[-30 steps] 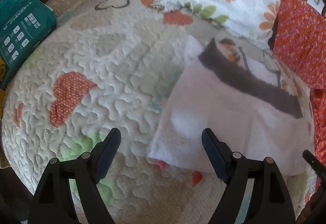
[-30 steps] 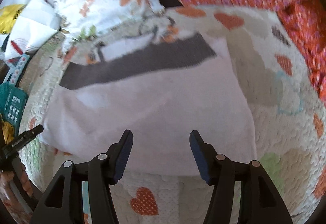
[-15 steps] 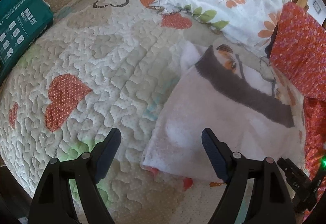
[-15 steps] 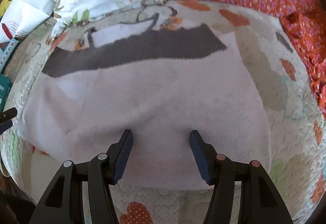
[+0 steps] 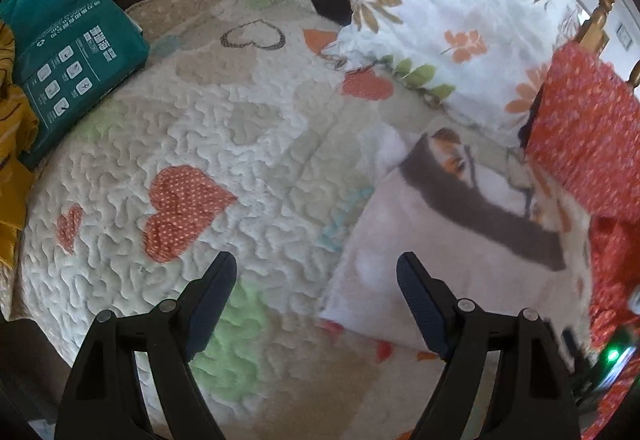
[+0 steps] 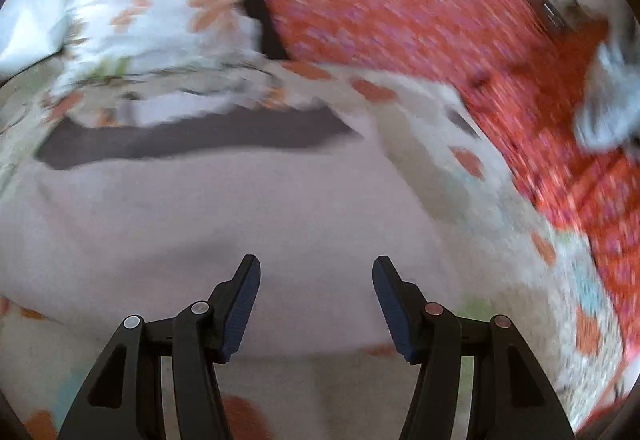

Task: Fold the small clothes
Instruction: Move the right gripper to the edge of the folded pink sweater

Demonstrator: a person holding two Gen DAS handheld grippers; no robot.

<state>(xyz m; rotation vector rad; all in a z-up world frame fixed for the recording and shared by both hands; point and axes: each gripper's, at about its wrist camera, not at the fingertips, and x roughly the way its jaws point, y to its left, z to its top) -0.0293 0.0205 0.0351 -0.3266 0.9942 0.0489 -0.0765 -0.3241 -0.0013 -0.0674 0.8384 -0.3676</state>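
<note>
Holding my left tongs spread wide with nothing between them, I see them hang over the quilt on the bed. Far off to their left lies a green packet, with mustard-yellow cloth at the very edge beside it. Just ahead and left of the left finger sits a red dotted heart patch. The right finger hangs over the near left corner of the white garment, which lies flat on the quilt, its grey band along the far edge. Beyond that is a flowered pillow, and to the right of it a red flowered cloth.

My right tongs are likewise released and empty, both fingers over the near edge of the white garment; whether they touch it I cannot tell. Its grey band runs across ahead of them. The flowered pillow lies ahead to the left, the red flowered cloth ahead and to the right, all blurred.
</note>
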